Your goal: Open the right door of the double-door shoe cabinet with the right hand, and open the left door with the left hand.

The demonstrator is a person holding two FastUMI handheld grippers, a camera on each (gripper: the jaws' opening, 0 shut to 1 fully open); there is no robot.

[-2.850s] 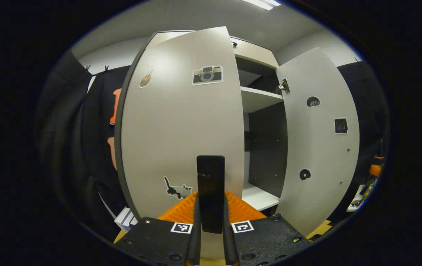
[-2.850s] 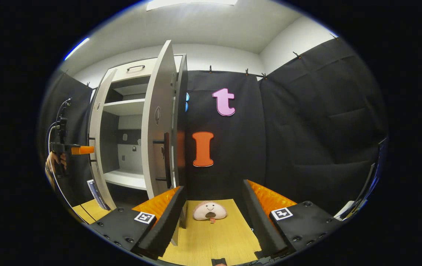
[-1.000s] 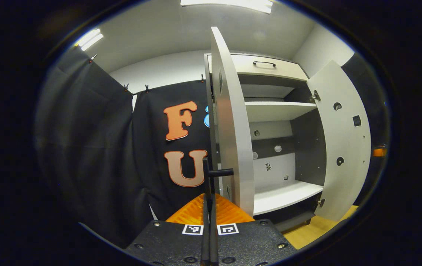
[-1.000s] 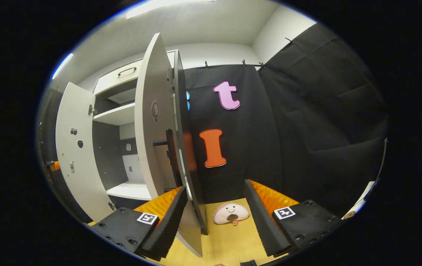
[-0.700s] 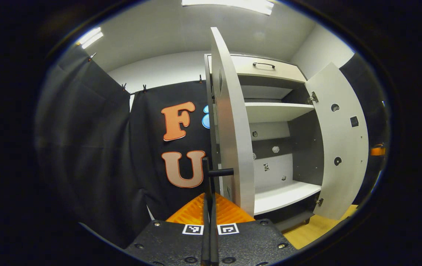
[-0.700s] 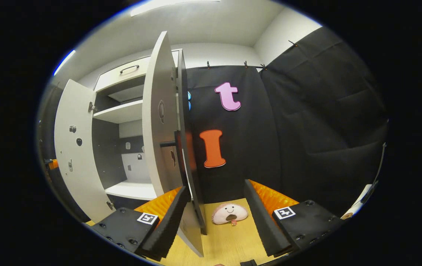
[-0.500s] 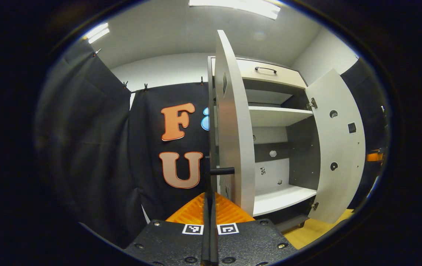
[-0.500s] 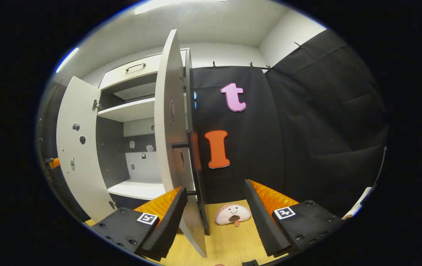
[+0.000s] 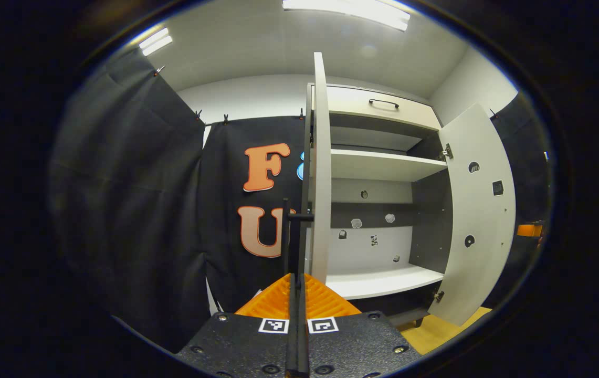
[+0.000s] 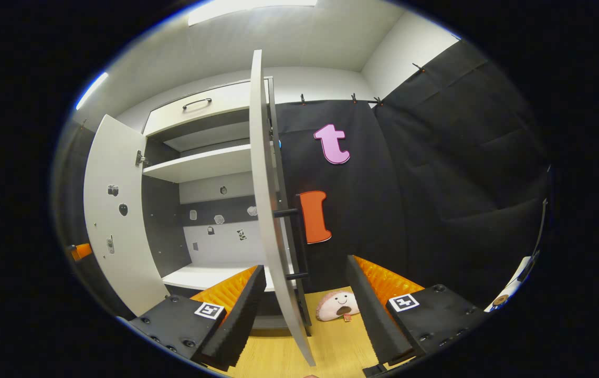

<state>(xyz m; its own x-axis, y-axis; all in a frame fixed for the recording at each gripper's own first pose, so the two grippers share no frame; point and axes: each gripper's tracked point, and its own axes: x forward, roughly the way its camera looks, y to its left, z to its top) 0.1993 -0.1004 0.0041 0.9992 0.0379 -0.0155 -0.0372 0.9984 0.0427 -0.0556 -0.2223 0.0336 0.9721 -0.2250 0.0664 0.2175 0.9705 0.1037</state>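
My tall shoe cabinet (image 9: 383, 173) has light grey doors, white shelves and a dark grey inside. The wooden floor (image 10: 278, 357) is yellow.

Plush toy (image 10: 337, 305) on floor (image 10: 330, 341) right of cabinet (image 10: 210, 157).

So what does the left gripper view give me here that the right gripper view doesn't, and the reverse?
Left gripper view: the left gripper, closed on the left door's handle, with the left door seen edge-on.

Right gripper view: the right gripper, open, its fingers either side of the right door without touching it, and a plush toy on the wooden floor.

Both: the two doors swung wide, the cabinet shelves and the top drawer.
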